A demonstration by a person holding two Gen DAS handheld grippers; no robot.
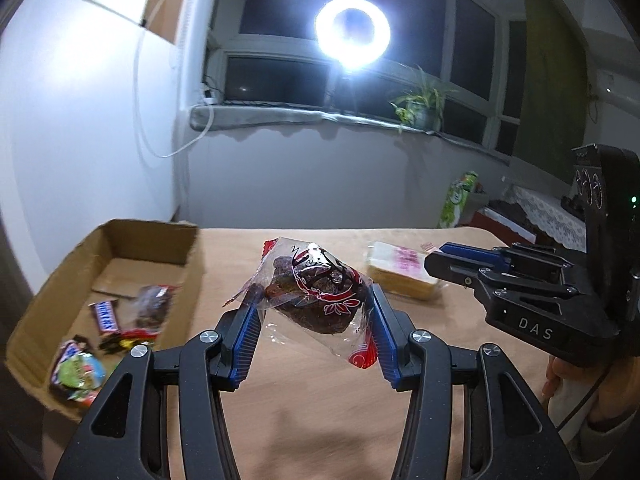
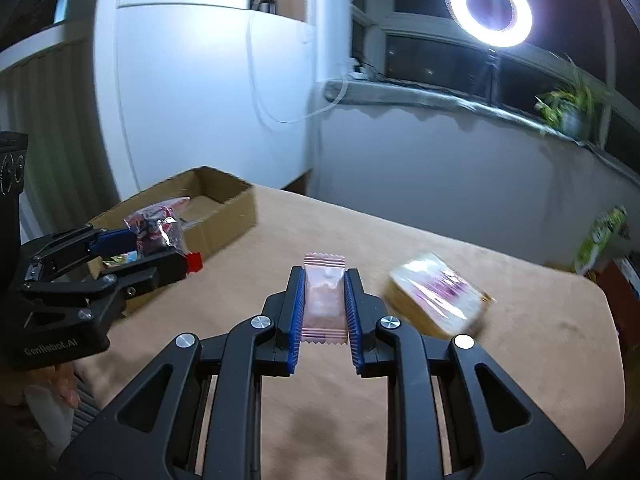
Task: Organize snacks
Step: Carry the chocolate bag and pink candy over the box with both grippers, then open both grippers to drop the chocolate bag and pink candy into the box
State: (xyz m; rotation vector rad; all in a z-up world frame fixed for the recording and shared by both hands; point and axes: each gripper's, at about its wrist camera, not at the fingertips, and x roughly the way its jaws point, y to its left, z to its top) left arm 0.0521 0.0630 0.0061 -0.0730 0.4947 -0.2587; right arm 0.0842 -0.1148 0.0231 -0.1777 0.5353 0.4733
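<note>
My left gripper (image 1: 312, 312) is shut on a clear red-printed bag of dark snacks (image 1: 316, 292) and holds it above the table, right of the cardboard box (image 1: 192, 256). The box holds several snacks, among them a Snickers bar (image 1: 105, 316). My right gripper (image 2: 324, 304) is shut on a small pink wrapped snack (image 2: 324, 300) above the table's middle. The right gripper also shows in the left wrist view (image 1: 444, 260), and the left gripper with its bag in the right wrist view (image 2: 156, 240). A wrapped bread slice pack (image 2: 438, 296) lies on the table, also in the left wrist view (image 1: 404, 272).
The tan table (image 2: 520, 340) ends near a white wall at the back. A ring light (image 1: 352, 32) and a potted plant (image 1: 420, 104) stand at the windowsill. A green package (image 1: 458, 200) stands beyond the table's far right.
</note>
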